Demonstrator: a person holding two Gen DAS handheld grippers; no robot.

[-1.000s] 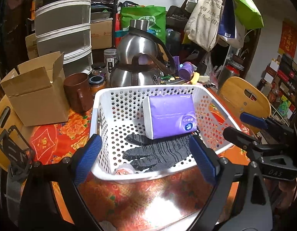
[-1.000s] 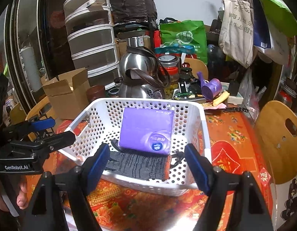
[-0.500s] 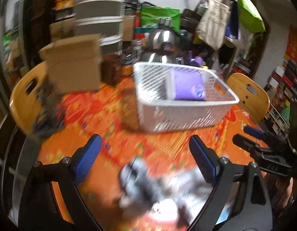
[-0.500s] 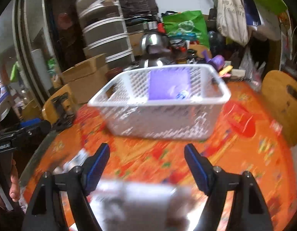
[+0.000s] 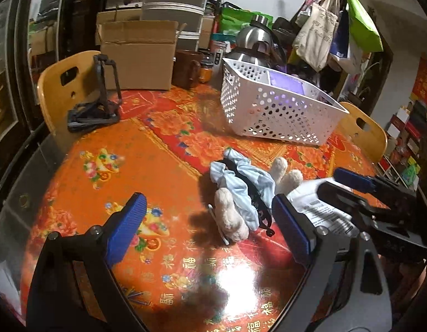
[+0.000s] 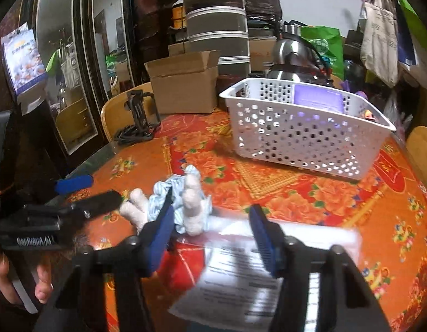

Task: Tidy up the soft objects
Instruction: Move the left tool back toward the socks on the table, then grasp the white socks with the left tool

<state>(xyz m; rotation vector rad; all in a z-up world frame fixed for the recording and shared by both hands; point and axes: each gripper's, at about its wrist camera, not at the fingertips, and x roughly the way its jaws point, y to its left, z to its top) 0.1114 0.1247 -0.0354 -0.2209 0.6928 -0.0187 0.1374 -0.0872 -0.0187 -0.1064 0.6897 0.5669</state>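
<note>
Left gripper (image 5: pixel 206 222) is hovering low over the worktop (image 5: pixel 108 171), fingers standing wide apart with nothing between the pads; only the red-and-orange flowered cloth is showing in the gap. The plush toy (image 5: pixel 242 191) is lying on its side just ahead of the right-hand finger, cream limbs sticking out of a pale blue striped garment, a black strap running across it.

Right gripper (image 6: pixel 212 228) is closing. Its fingers are sitting over the near end of a clear plastic packet with a printed label (image 6: pixel 249 274), which is lying flat on the worktop; the picture is blurred there, so contact between pads and packet cannot be told. The left-hand finger is standing just beside the plush toy (image 6: pixel 191 204), apparently not touching it. In the left wrist view the packet (image 5: pixel 321 210) is lying to the right of the toy, partly under the right gripper (image 5: pixel 351 185).

White perforated basket (image 6: pixel 304 130) is standing farther back on the worktop, well apart from toy and packet, with a purple tissue pack (image 6: pixel 318 98) leaning inside it. Behind the basket: a steel kettle (image 5: pixel 254 43), a brown mug (image 5: pixel 185 69) and an open cardboard box (image 5: pixel 138 58). A bare hand (image 6: pixel 8 279) is holding the left gripper's handle at the lower left of the right wrist view.
</note>
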